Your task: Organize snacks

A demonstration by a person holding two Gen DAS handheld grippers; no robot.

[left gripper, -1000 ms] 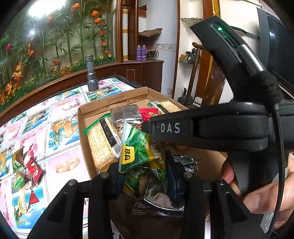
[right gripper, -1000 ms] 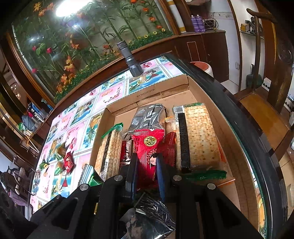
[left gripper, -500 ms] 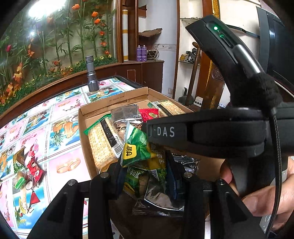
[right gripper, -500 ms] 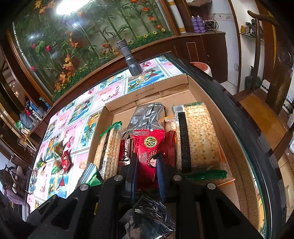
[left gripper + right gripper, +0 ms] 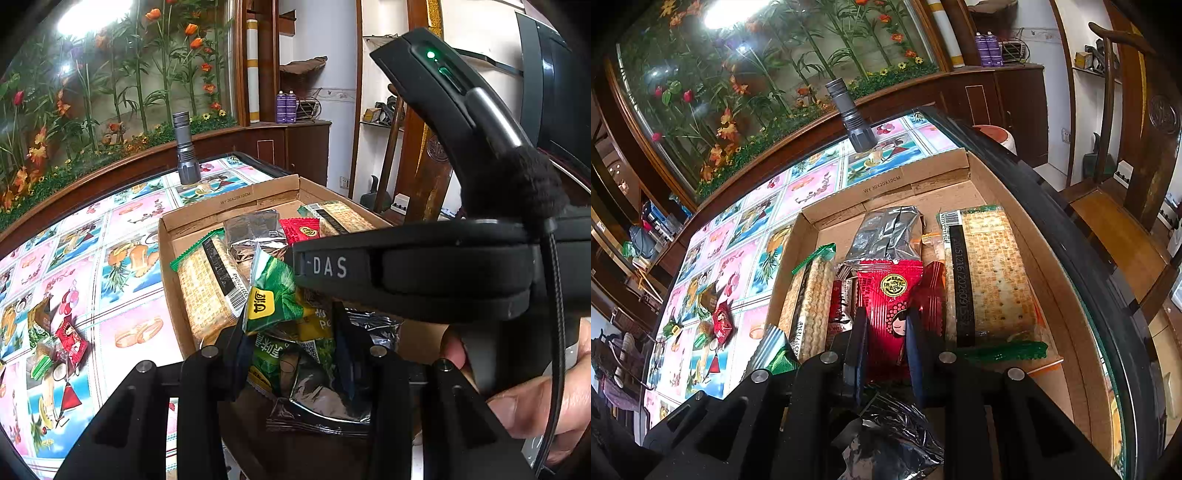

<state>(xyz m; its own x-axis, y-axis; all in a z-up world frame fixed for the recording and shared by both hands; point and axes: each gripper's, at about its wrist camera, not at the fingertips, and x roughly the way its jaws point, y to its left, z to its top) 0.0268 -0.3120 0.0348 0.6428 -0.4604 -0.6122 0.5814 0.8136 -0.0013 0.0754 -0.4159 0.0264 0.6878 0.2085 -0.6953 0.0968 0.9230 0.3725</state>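
Nothing has moved: our left gripper [image 5: 291, 332] still grips the green snack bag [image 5: 275, 295] over the box [image 5: 236, 201], our right gripper [image 5: 884, 343] stays clenched, so no snack is placed yet.

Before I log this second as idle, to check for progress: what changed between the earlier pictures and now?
Nothing visibly changed. The left tool still clamps the green snack packet over the cardboard box; the right tool stays shut above the red packet.
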